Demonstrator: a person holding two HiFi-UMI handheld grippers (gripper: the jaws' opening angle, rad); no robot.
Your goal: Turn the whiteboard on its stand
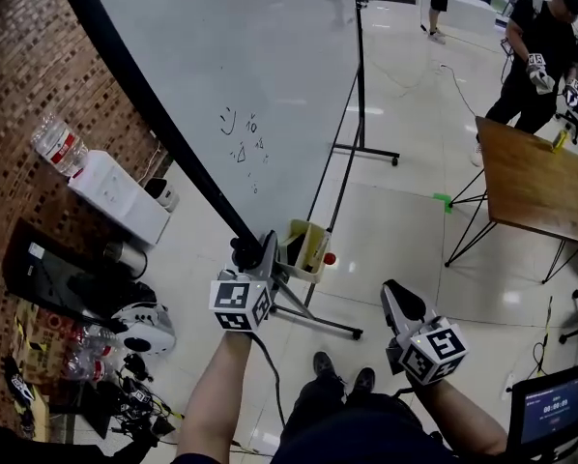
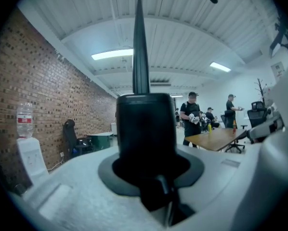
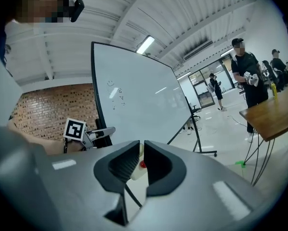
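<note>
The large whiteboard (image 1: 250, 66) hangs tilted on its black wheeled stand (image 1: 318, 319), a few scribbles on its white face. My left gripper (image 1: 254, 252) is shut on the lower corner of the board's black frame (image 1: 173, 143). In the left gripper view that frame (image 2: 145, 129) fills the space between the jaws and runs up as a thin edge. My right gripper (image 1: 395, 294) hangs free to the right of the stand, apart from the board. Its jaws stand almost together with nothing between them (image 3: 141, 146). The right gripper view shows the whiteboard (image 3: 139, 95) and my left gripper (image 3: 93, 136) at its corner.
A yellowish tray (image 1: 306, 249) is fixed to the stand beside my left gripper. A wooden table (image 1: 535, 187) stands at the right, a person (image 1: 540, 56) behind it. A water dispenser (image 1: 115, 196) and floor clutter line the brick wall at the left. A small screen (image 1: 550, 409) sits at the bottom right.
</note>
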